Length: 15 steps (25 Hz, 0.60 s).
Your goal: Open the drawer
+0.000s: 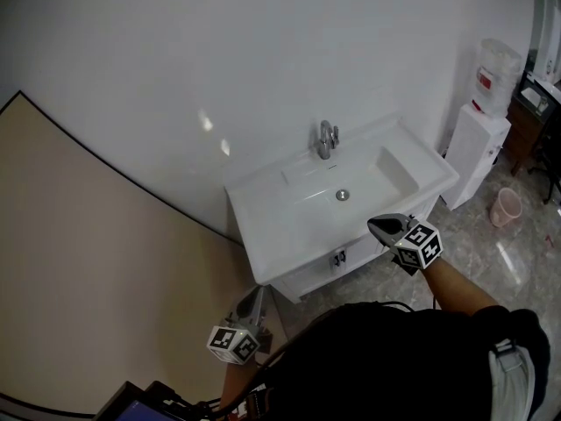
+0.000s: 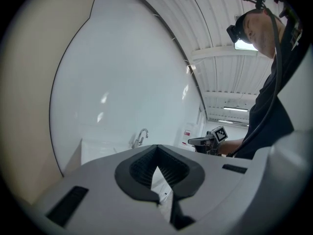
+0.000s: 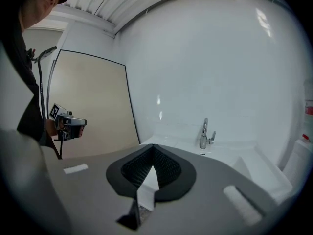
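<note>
Nothing is held: the left gripper point(image 1: 256, 293) and right gripper point(image 1: 377, 227) are both shut. The drawer handle point(image 1: 338, 258), at 8 o'clock from the right one, could get bumped instead of grabbed.

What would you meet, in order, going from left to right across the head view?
left tongs → faucet → right tongs → water dispenser

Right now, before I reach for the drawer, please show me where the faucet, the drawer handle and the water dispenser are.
faucet point(image 1: 326, 139): head view, on its upright chrome body.
drawer handle point(image 1: 338, 258): head view, on the small metal pull.
water dispenser point(image 1: 478, 152): head view, on its white body.
</note>
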Each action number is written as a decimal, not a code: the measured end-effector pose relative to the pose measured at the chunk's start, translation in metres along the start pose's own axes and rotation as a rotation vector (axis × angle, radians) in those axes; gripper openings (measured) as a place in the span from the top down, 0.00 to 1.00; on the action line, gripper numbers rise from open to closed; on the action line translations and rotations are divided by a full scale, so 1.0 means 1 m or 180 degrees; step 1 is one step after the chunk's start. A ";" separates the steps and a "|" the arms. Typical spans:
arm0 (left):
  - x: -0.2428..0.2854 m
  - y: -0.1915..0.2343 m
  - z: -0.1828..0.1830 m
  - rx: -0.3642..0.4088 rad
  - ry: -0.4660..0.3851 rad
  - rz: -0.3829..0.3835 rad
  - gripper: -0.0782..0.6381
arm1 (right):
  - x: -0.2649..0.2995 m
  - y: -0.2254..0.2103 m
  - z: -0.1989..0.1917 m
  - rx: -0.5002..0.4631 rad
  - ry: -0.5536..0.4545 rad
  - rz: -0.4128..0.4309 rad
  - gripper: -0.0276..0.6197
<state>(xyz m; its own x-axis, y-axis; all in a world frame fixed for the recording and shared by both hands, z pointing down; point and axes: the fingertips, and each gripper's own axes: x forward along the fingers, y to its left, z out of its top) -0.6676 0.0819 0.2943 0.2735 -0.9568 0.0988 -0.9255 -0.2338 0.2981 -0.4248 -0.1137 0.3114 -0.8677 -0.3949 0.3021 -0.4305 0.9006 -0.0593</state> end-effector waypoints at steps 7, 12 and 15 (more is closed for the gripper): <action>0.050 0.011 0.004 -0.0003 0.0019 0.0104 0.90 | 0.034 -0.047 -0.001 0.0054 0.0014 0.0151 0.96; 0.104 0.004 0.015 0.0006 -0.0047 0.0237 0.90 | 0.053 -0.103 0.005 0.0079 0.0015 0.0345 0.96; 0.133 0.002 0.022 0.0020 -0.0116 0.0331 0.90 | 0.066 -0.136 0.013 0.0015 0.0017 0.0454 0.96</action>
<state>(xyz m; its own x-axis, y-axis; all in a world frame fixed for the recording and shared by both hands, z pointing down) -0.6390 -0.0497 0.2876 0.1663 -0.9816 0.0942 -0.9500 -0.1339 0.2820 -0.4272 -0.2649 0.3268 -0.9187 -0.2620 0.2954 -0.3041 0.9467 -0.1063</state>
